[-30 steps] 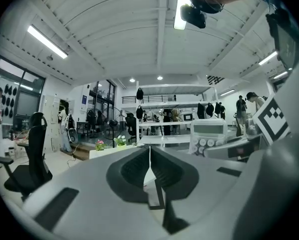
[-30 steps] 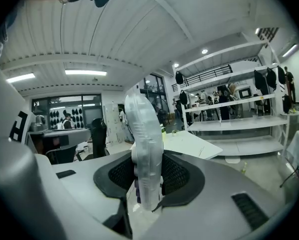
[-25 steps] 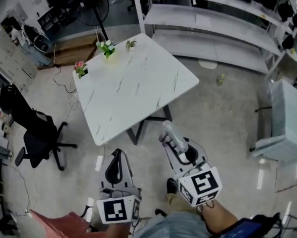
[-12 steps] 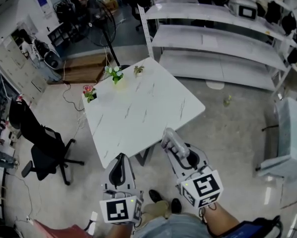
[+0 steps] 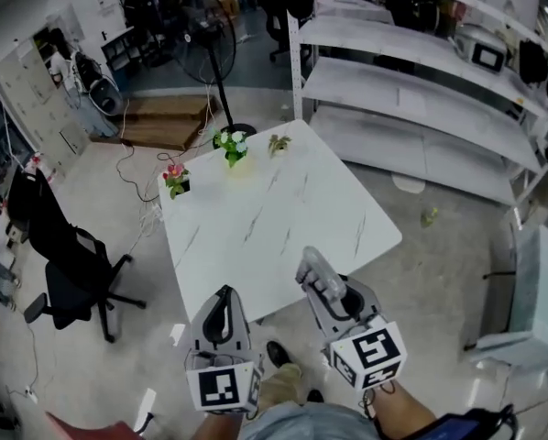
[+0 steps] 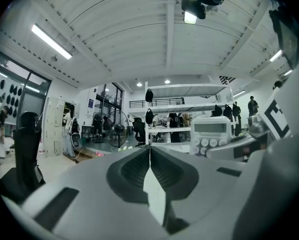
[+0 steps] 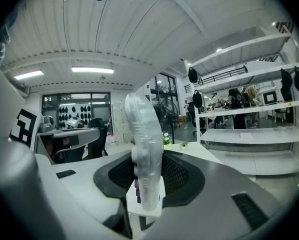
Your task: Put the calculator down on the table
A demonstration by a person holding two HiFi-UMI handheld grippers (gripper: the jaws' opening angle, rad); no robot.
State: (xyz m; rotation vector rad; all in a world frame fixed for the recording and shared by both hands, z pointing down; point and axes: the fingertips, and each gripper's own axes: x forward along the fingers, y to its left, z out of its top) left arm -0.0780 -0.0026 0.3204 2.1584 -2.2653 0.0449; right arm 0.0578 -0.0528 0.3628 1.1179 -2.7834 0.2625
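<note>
A pale, see-through calculator (image 5: pixel 318 268) stands on edge between the jaws of my right gripper (image 5: pixel 333 288), which is shut on it. From the head view it hangs over the near edge of the white marble table (image 5: pixel 274 211). The right gripper view has the calculator (image 7: pixel 144 154) edge-on and upright, purple keys facing left, with the table (image 7: pixel 187 147) ahead. My left gripper (image 5: pixel 224 297) is level beside it, just short of the table's near edge. In the left gripper view its jaws (image 6: pixel 150 156) meet with nothing between them, and the calculator's (image 6: pixel 213 134) display and keys show at right.
Three small potted plants (image 5: pixel 175 180), (image 5: pixel 232 145), (image 5: pixel 279 143) stand along the table's far edge. A black office chair (image 5: pixel 68 262) is on the floor at left, a standing fan (image 5: pixel 205 35) behind the table, white shelving (image 5: pixel 421 90) at right. My shoe (image 5: pixel 279 354) shows below.
Both grippers have come forward toward the table, which now lies closer, with the calculator reaching over its near edge. The hold on the calculator is the same and the left jaws remain together.
</note>
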